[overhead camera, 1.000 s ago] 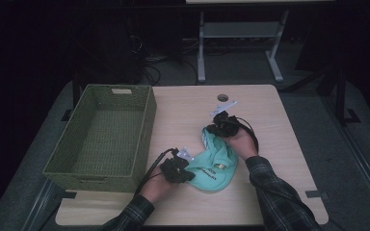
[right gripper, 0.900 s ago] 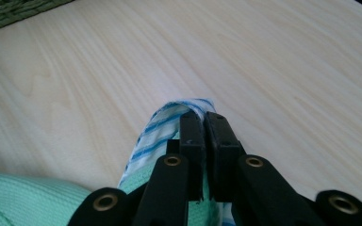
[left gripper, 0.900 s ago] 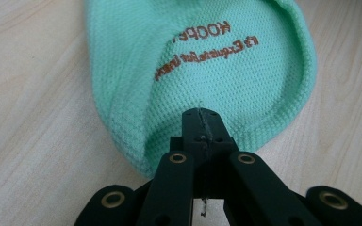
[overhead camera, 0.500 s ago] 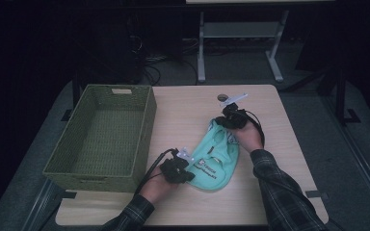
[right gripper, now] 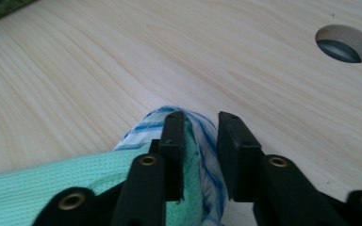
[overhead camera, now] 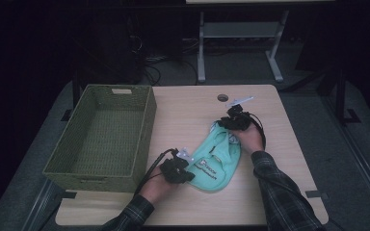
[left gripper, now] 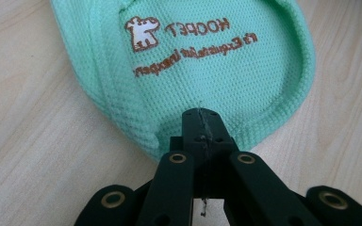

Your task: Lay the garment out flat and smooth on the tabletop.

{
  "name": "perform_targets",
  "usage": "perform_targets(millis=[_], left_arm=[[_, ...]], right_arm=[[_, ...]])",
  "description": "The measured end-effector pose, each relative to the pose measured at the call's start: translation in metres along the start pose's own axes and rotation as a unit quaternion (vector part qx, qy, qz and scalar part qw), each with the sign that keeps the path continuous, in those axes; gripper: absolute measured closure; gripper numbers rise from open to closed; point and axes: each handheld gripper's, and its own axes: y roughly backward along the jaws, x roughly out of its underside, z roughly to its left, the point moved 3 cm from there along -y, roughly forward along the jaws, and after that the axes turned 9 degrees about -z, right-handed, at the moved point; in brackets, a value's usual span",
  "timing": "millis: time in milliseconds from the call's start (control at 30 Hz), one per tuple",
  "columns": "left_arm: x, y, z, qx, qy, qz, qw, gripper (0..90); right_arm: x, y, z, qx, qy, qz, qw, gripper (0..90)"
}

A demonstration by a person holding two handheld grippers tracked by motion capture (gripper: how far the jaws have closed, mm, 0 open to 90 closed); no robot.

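We flatten green bib (overhead camera: 217,161) right of basket (overhead camera: 103,134): left gripper (left gripper: 200,123) clenched on hem, right gripper (right gripper: 200,155) just opening, collar loose between jaws; basket awaits.

Light wooden table (overhead camera: 188,115) with a round cable hole (overhead camera: 222,97) near its far edge. On it lie a green woven basket (overhead camera: 107,134) at left and a mint-green cloth garment (overhead camera: 217,161) right of it.

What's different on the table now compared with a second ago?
The right hand-held gripper carried the far end of the mint-green garment away from the person, stretching it flat; its jaws have just been opening, cloth between them. The left hand-held gripper stayed shut on the near hem. The wicker basket stayed put.
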Motion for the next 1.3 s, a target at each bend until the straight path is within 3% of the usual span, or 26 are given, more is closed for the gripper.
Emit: perform_targets(millis=[233,400,867,1067,1300], left_arm=[[0.000,-0.001,0.000,0.001,0.003,-0.005,1.0000,89.8],[0.000,0.000,0.001,0.002,0.002,-0.001,1.0000,89.8],[0.000,0.000,0.003,0.003,-0.007,0.004,1.0000,89.8],[0.000,0.000,0.002,0.003,-0.002,0.001,1.0000,89.8],[0.000,0.001,0.003,0.004,-0.006,0.007,1.0000,89.8]], right_arm=[[-0.007,0.018,0.002,-0.011,0.000,-0.015,0.9998,68.1],[-0.006,0.035,0.001,-0.020,-0.008,-0.023,0.9995,72.8],[0.005,0.086,-0.002,-0.009,0.008,-0.037,0.9992,77.7],[0.016,0.108,-0.006,0.001,0.009,-0.039,0.9992,78.0],[0.040,0.113,-0.009,0.007,-0.007,-0.030,0.9995,80.1]])
